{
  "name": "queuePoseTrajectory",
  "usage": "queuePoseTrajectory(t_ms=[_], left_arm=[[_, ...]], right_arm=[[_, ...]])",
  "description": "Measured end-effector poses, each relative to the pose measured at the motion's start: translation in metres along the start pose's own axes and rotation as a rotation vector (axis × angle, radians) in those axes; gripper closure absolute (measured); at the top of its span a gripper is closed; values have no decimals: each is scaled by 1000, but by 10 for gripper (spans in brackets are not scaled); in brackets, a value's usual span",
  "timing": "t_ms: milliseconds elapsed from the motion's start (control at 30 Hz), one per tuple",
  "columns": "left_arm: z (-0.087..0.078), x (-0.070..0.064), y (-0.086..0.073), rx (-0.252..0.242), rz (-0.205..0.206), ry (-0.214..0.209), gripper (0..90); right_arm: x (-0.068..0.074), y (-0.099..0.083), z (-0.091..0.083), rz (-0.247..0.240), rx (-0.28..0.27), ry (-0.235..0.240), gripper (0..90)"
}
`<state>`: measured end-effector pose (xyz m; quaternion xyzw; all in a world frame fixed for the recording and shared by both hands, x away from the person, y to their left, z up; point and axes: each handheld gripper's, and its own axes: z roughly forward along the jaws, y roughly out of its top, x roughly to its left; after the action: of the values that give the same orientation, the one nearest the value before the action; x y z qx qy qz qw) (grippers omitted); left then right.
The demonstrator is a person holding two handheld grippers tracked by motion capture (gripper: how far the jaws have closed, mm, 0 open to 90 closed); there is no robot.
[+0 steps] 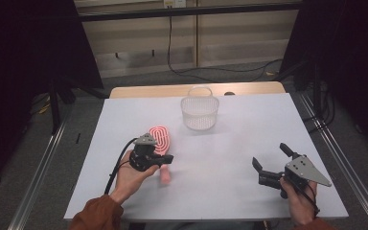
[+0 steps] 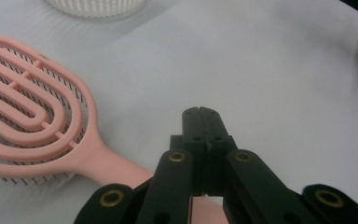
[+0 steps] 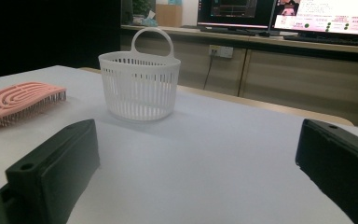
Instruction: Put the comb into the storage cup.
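- The left gripper (image 1: 168,158) sat low over the table, held in a hand (image 1: 130,173) that came in from the bottom edge on an orange-brown sleeve (image 1: 97,215); its grey plate faced up and a black cable looped down beside the wrist.
- In the left gripper view its jaws were pressed together with nothing between the tips, directly over the handle of the pink brush (image 2: 32,112), which passed under the gripper's body.
- The brush lay flat on the table, bristles down, its looped head pointing towards the far edge and its handle towards the person.
- The right gripper (image 1: 271,160) rested well apart, near the front right corner, gripped by the other hand (image 1: 299,196); its jaws stood wide and released, aimed left and away across the table.
- A white basket (image 1: 200,111) with slatted walls and an upright loop handle stood near the far edge, beyond the brush and apart from it.
- The table (image 1: 239,143) wore a pale sheet, with a strip of wood showing at the far edge.
- Grey floor, metal rails and dark curtains flanked it; cables trailed along a beige wall behind, and lit monitors (image 3: 324,14) glowed on a counter in the right gripper view.
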<state>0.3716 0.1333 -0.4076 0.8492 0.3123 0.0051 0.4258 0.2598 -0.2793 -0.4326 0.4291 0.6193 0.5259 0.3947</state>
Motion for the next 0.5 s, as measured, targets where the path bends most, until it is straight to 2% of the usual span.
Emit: queuePoseTrajectory(t_ms=[100, 200, 300, 400, 500], left_arm=[[1, 1, 0, 11, -20, 9, 900], [5, 2, -2, 35, -24, 14, 900], [7, 1, -3, 54, -16, 8, 900], [8, -1, -4, 51, -27, 3, 900], [12, -3, -6, 68, -34, -4, 900]], right_arm=[[0, 0, 0, -4, 2, 1, 0], [0, 0, 0, -3, 8, 3, 0], [0, -1, 1, -2, 10, 4, 0], [0, -1, 1, -2, 10, 3, 0], [0, -1, 1, -4, 10, -2, 0]])
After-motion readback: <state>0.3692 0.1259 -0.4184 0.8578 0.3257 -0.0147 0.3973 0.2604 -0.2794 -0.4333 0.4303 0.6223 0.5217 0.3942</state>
